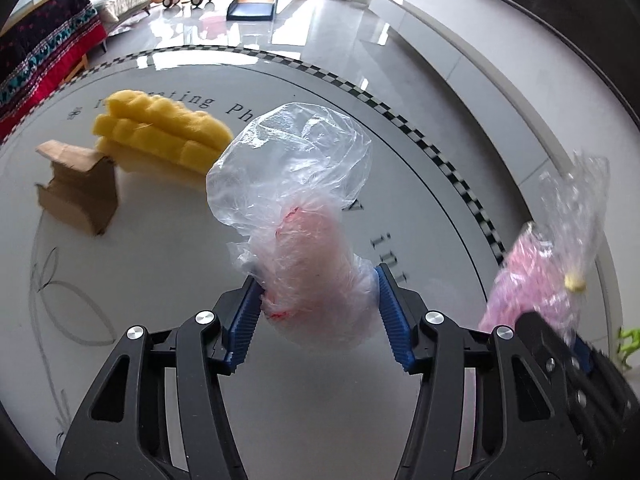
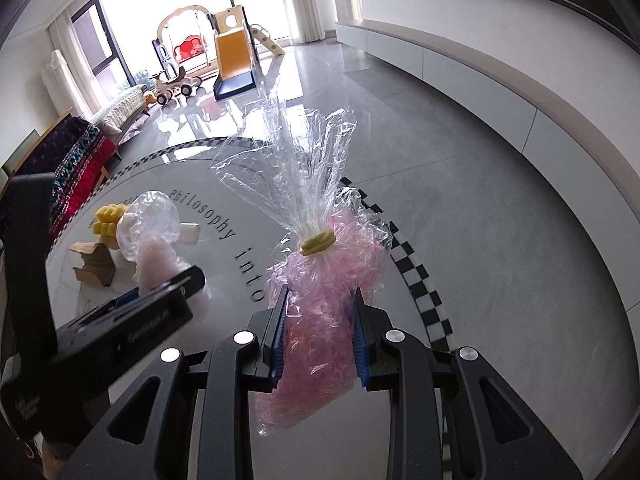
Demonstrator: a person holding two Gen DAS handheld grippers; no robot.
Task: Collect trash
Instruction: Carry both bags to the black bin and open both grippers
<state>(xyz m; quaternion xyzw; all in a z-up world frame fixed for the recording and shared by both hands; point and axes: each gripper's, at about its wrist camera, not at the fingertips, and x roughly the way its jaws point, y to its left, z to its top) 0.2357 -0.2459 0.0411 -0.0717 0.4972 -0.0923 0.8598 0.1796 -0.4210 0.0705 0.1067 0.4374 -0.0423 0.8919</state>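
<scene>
Plastic in both claws: two bags come off a round table

Crinkled clear plastic fills my left gripper, whose blue ribbed pads press on either flank of a thin transparent bag with a pinkish lump inside. I judge the hold sits low, on the bulk and not the airy top, so the slippery film cannot slide out. My right gripper is clenched on a clear cellophane bag of pink shredded filling, gathered at the neck by a yellow ring tie; I grip below that tie, where the stuffing gives the pads something firm.

Both bags appear to hang just above the glossy grey round table with a checkered rim. Behind them on the table lie a lumpy yellow foam sponge and a torn brown cardboard scrap, touching each other and not yet collected. A small pale block sits further back.

No bin shows in either view. The pinkish lump is too veiled by film to identify, and the left view blurs the cellophane bag.
</scene>
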